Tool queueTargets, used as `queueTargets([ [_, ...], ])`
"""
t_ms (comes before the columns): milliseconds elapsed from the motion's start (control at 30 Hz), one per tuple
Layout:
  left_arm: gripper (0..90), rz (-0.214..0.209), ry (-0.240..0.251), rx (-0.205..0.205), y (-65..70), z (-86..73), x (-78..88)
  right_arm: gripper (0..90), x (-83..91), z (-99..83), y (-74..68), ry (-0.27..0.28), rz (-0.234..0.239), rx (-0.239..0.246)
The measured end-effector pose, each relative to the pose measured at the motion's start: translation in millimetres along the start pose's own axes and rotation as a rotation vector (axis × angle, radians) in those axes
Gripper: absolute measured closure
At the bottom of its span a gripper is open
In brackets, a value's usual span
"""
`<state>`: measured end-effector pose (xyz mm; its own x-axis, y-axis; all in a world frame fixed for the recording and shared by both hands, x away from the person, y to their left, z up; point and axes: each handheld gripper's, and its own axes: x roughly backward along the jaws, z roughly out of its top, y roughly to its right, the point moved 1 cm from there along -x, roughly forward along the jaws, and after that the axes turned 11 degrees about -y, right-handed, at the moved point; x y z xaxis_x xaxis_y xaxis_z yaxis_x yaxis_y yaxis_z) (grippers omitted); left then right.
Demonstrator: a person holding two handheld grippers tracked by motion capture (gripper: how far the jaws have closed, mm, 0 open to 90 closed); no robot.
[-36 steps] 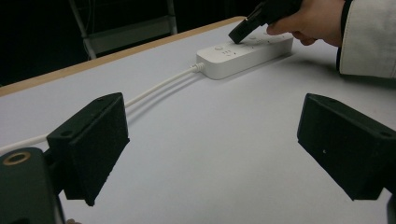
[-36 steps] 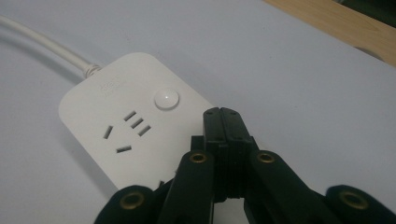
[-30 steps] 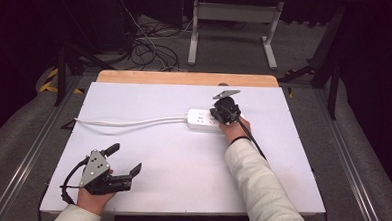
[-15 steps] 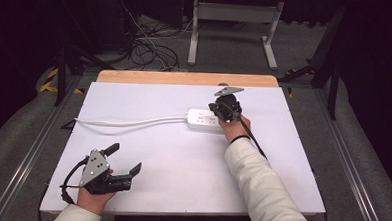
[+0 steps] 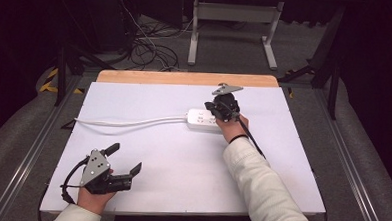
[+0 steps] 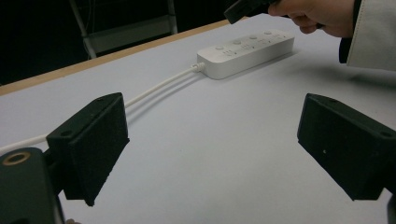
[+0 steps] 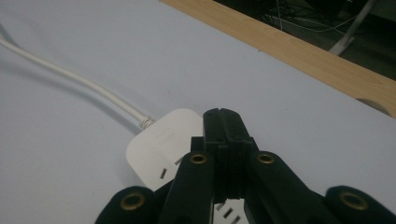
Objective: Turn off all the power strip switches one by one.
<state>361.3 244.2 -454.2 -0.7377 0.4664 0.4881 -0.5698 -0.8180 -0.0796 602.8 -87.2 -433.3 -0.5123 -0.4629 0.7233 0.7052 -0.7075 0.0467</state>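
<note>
The right tool (image 5: pixel 219 111), jaws pressed together, sits directly above the white rectangular plastic power strip (image 5: pixel 202 120), whose long axis runs across the worktop (image 5: pixel 180 190); the left tool (image 5: pixel 124 162), spread, rests well apart near the front-left corner.

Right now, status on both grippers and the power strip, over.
Right gripper shut, over the power strip, nothing between jaws. Left gripper open, near table edge. Strip flat, cable trailing left. Nothing in the way.

Left gripper (image 5: pixel 124 160) low near the front edge, jaws spread wide, nothing between them. Right gripper (image 5: pixel 215 107) at the end of an outstretched forearm, jaws pressed together, tips angled down.
</note>
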Motion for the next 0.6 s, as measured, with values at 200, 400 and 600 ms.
queueTargets([
  [200, 9.3, -0.003, -0.001, 0.004, 0.5, -0.1, -0.4, 90.0, -10.2, 2.2, -12.4, 0.014, 0.019, 0.018],
  [400, 9.3, -0.001, -0.001, -0.002, -0.2, 0.0, 0.1, 90.0, -22.9, 15.3, -18.8, -0.044, 0.026, 0.015],
  [600, 9.3, -0.006, 0.003, 0.008, -0.7, -1.1, 1.9, 90.0, -31.2, 20.5, -19.0, -0.061, 0.008, 0.002],
])
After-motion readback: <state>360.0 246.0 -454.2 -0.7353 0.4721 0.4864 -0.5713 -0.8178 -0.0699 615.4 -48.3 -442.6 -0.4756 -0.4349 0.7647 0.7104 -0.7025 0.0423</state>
